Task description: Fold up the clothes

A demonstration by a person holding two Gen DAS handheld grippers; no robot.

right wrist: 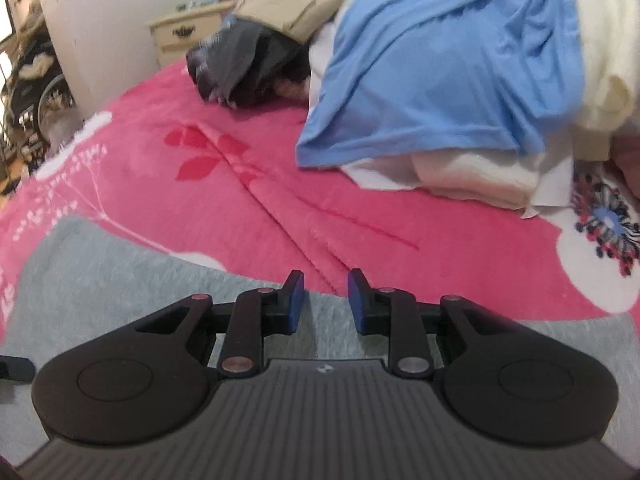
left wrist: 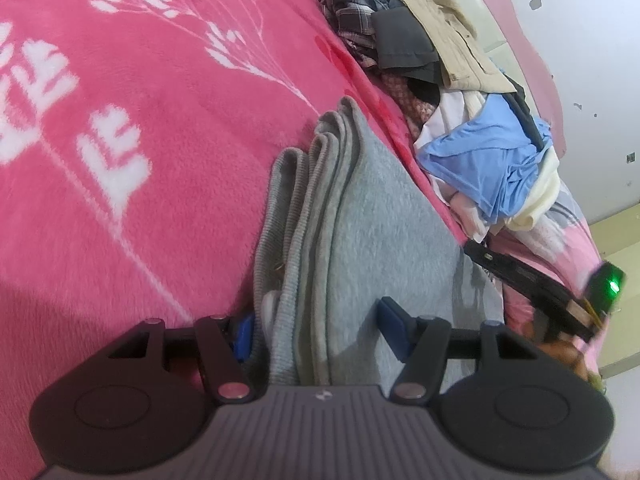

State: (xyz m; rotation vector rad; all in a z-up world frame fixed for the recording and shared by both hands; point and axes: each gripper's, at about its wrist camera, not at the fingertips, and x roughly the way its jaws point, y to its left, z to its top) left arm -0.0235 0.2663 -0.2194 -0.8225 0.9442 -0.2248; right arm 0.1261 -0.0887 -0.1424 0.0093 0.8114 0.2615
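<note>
A grey knit garment [left wrist: 360, 220] lies folded into several layers on the pink blanket [left wrist: 140, 160]. My left gripper [left wrist: 318, 332] stands wide over its near end, with the stacked folded edges between the jaws. The left pad is against the fabric, while the right pad sits apart on the flat cloth. In the right wrist view the same grey garment [right wrist: 100, 280] lies under my right gripper [right wrist: 326, 300]. Its jaws are narrowly apart over the garment's edge, with nothing between them. The right gripper [left wrist: 480, 250] also shows at the garment's right side in the left wrist view.
A heap of unfolded clothes lies beyond the garment: a blue shirt [right wrist: 440, 80], cream and white pieces, a beige garment [left wrist: 448, 40], dark grey cloth [right wrist: 240, 64] and plaid fabric [left wrist: 348, 4]. A cream nightstand [right wrist: 184, 32] and a white wall [left wrist: 580, 80] stand behind the bed.
</note>
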